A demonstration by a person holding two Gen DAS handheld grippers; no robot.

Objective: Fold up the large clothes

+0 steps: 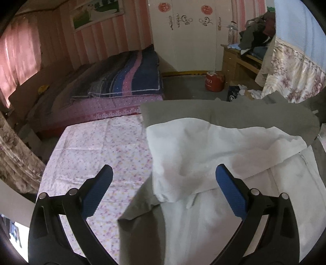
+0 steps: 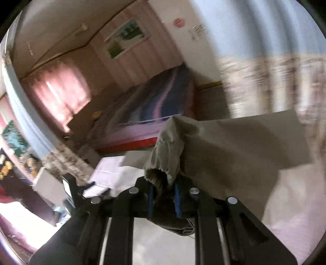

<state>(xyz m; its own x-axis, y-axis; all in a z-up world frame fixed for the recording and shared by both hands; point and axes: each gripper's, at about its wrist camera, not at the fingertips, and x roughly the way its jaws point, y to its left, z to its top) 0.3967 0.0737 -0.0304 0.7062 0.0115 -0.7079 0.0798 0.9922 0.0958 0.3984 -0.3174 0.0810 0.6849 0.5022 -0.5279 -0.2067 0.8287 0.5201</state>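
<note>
between right gripper point(image 2: 164, 200) pads, grey sleeve cuff point(image 2: 161, 163)

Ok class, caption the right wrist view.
Right gripper shut on grey garment's elastic cuff, lifting it.

No legible text. Red round emblems point(image 1: 163, 7) on wardrobe point(image 1: 183, 40), white marking on red canister point(image 1: 214, 81): too blurred to read.
</note>
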